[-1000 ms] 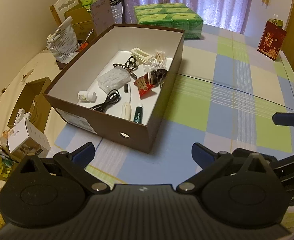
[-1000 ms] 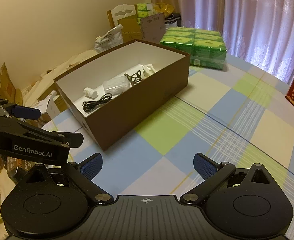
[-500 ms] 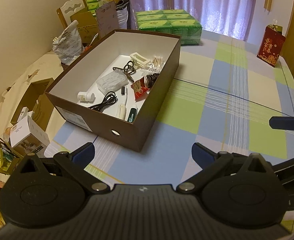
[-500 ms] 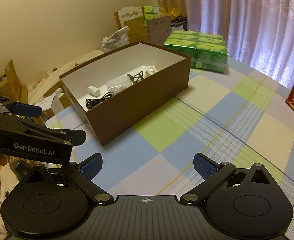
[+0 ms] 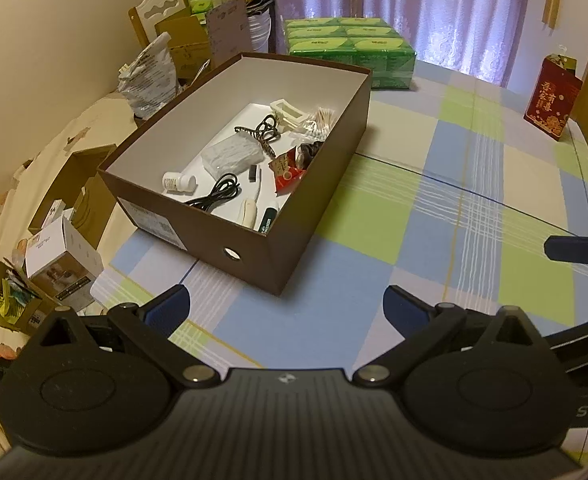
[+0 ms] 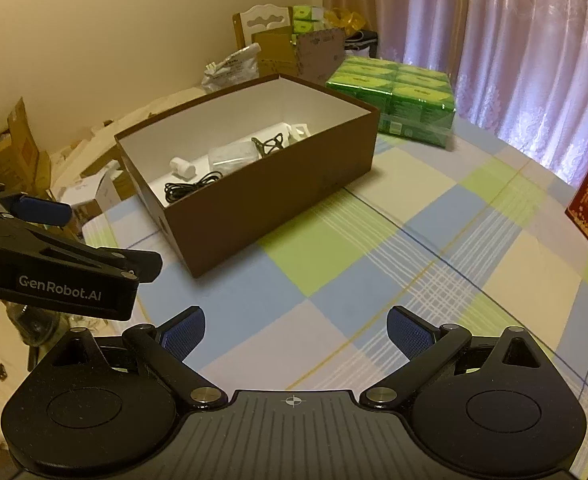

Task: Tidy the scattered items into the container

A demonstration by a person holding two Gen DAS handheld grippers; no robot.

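Checked counter (image 5: 434, 208) looks bare; brown cardboard box (image 5: 294, 216), light and stiff, holds everything; take its rim. Both grippers gape empty.

The box (image 5: 277, 240) sits on the tabletop (image 5: 434, 216). In the box lie a little bottle (image 5: 177, 182), a cable (image 5: 217, 196), a cord (image 5: 263, 130) and a snack packet (image 5: 287, 170). Behind the box is a stack of tissue packs (image 5: 350, 54). Far to the right stands a bag (image 5: 552, 98)
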